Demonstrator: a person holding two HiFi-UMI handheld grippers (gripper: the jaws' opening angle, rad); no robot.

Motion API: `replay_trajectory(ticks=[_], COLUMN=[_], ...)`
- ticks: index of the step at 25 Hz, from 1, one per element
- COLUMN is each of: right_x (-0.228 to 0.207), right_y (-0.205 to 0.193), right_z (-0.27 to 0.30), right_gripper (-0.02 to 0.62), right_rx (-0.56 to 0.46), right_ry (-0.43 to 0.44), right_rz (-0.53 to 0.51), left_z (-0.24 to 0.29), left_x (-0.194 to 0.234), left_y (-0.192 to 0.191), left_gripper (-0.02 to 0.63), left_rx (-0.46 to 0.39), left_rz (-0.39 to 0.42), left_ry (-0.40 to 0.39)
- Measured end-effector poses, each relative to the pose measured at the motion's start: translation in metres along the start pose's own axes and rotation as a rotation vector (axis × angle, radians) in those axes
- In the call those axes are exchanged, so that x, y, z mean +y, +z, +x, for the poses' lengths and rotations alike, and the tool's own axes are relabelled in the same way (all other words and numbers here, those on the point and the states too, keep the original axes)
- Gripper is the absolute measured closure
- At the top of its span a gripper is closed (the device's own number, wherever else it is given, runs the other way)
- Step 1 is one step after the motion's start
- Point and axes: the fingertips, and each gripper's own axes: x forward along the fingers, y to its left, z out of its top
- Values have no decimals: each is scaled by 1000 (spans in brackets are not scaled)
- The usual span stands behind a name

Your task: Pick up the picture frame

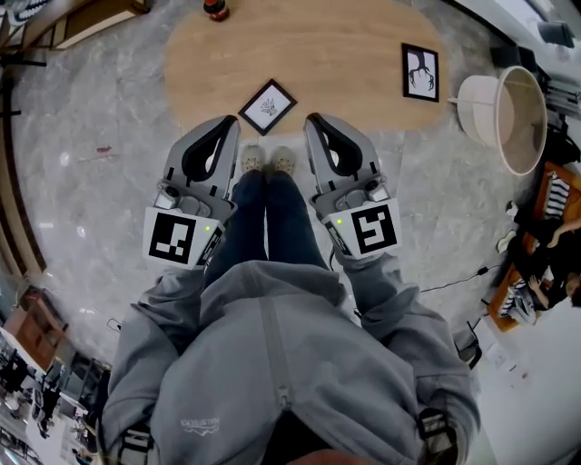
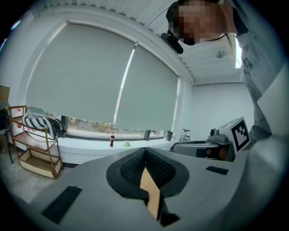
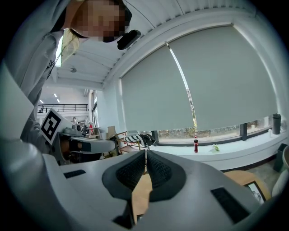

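Observation:
Two black picture frames lie on the oval wooden table (image 1: 345,54). The nearer frame (image 1: 268,105) is turned like a diamond at the table's front edge. The other frame (image 1: 419,72) lies squarely to the right, and its corner (image 3: 255,190) shows in the right gripper view. My left gripper (image 1: 228,123) and right gripper (image 1: 314,121) hang side by side just short of the table, on either side of the diamond frame, touching nothing. Both are shut and hold nothing, as their own views show for the left gripper (image 2: 145,151) and the right gripper (image 3: 145,155).
A white round tub (image 1: 504,113) stands on the floor right of the table. A red bottle (image 1: 216,9) is at the table's far edge. The person's shoes (image 1: 267,161) stand between the grippers. A wooden rack (image 2: 36,146) stands left, by the window sill.

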Motion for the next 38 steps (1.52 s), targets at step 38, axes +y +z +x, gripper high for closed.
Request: replay_trajectory(ticks=[38], right_x=[-71], right_y=[-292], right_z=[112], right_gripper=[561], right_rx=[122], right_ry=[-52], right_rz=[83], left_z=[119], left_x=[81], left_y=[-319], left_gripper=[588], left_rx=[233], left_rz=[12], left_ry=[-82])
